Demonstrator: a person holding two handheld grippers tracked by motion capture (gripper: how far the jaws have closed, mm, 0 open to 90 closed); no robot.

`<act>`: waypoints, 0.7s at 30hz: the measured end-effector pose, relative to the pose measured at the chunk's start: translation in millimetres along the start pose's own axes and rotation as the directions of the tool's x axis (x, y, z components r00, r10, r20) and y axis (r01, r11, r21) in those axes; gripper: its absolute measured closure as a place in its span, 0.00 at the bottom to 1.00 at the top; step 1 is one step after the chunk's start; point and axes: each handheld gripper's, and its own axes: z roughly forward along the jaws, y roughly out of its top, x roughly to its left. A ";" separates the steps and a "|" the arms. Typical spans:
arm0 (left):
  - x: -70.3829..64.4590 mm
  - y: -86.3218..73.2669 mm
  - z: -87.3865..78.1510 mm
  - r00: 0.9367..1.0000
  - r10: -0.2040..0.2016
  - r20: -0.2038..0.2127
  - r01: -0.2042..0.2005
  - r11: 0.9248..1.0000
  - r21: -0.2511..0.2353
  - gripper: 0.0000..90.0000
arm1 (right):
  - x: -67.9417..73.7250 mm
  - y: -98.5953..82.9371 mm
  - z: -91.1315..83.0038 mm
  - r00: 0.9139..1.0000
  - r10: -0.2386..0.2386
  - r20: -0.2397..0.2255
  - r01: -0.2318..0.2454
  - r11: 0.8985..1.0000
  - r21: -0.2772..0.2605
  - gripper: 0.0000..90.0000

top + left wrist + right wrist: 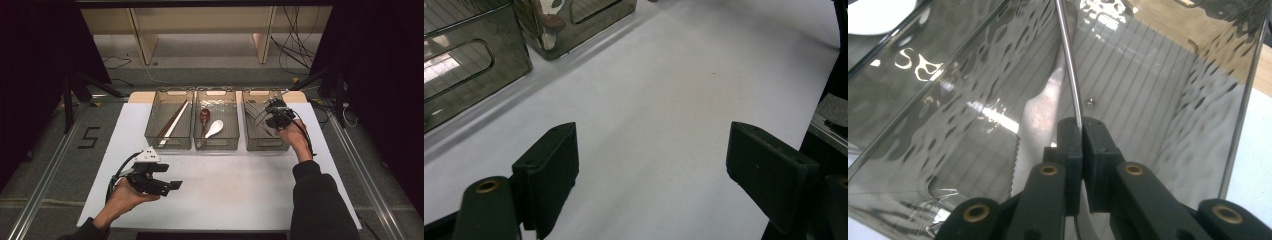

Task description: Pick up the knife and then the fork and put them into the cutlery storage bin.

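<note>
A: Table (220, 190), white top. Three smoky clear bins in a row at the far edge. Left bin (170, 120): chopsticks (173, 121), looks like one dark pair and one pale, exact count hard to tell. Middle bin (216, 120): two spoons, one dark red (204, 116), one white (215, 128). Right bin (265, 125): the right tongs (274, 114) are down inside it.

B: What are they on?

A: A thin metal rod (1069, 65), most likely a utensil handle. In the right gripper view the jaws are clenched on it; it rises straight up out of the pinch and runs off the top edge. Shiny, round, slightly curved. Its lower end is hidden behind the jaws. One serrated blade edge (1016, 165) lies on the bin floor to the left of the jaws.

B: Left tongs?

A: Left tongs (170, 184) held over the near left of the table, well apart from the bins. Jaws released, wide gap, nothing between them; bare table under them in the left gripper view.

B: Counts?

A: One table, three bins, two tongs, two spoons, one rod gripped.
</note>
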 end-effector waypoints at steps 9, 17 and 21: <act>0.2 -0.1 0.2 1.000 -0.002 0.001 0.002 1.000 0.004 0.23 | -0.6 2.1 -6.6 0.999 0.016 -0.036 -0.018 0.999 -0.046 0.80; -0.1 0.2 0.5 1.000 -0.002 0.003 0.002 1.000 0.008 0.23 | -4.9 -2.9 -23.8 0.999 0.019 -0.043 -0.023 0.996 -0.088 0.68; -0.1 0.3 0.2 1.000 -0.005 0.001 0.005 1.000 0.004 0.23 | -2.9 -4.9 -35.5 0.997 0.032 -0.068 -0.040 0.993 -0.114 0.60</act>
